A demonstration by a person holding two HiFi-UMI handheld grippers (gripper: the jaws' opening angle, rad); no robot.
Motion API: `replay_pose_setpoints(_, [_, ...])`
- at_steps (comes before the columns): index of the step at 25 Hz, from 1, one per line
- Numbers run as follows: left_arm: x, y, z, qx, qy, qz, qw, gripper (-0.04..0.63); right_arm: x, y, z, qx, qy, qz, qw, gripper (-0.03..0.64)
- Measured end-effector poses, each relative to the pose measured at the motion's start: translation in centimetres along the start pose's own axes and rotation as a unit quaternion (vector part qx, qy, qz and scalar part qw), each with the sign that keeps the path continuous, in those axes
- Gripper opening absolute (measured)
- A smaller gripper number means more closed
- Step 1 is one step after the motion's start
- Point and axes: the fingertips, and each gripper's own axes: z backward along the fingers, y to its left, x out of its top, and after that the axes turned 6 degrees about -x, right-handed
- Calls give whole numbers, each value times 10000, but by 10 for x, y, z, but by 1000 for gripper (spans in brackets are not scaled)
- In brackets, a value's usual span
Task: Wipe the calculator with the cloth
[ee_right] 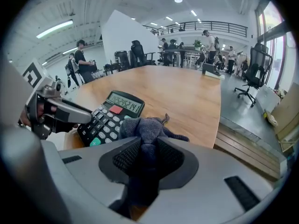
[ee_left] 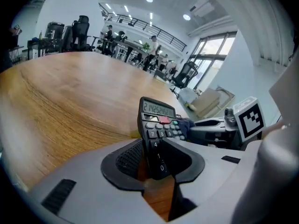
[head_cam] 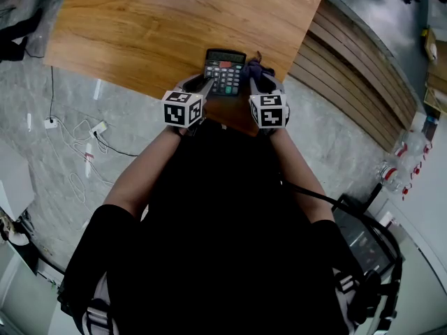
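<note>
Calculator (head_cam: 224,70) lies keys-up by the near edge of the wooden bench (head_cam: 140,26), in the upper middle of the head view. The left gripper (ee_left: 156,160) has its jaws apart around the calculator's near left side, with a gap showing beside one pad. The right gripper (ee_right: 148,155) pinches a dark blue cloth (ee_right: 147,129), bunched just right of the keys. Beyond, the bench top runs toward office chairs (ee_left: 81,29).

The calculator (head_cam: 225,70) is black with grey keys, one red key and one green key. The cloth (ee_right: 148,130) is dark blue-grey. The table (head_cam: 174,26) is brown with wood grain. The marker cubes (head_cam: 183,108) are white with black squares.
</note>
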Motion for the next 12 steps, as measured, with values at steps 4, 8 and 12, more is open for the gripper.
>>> replay_pose_setpoints(4, [-6,6,-3,147,215,-74,9996,124,2,2,2,-1,22,21,10000,77])
replay_pose_setpoints(8, [-4,6,-4,350,353,-484,9976,130,7,3,6,-15,-27,90,10000,100])
replay_pose_setpoints(12, [7,3,5,508,226,-879,9946,129,18,3,18,-27,-213,56,9998,107])
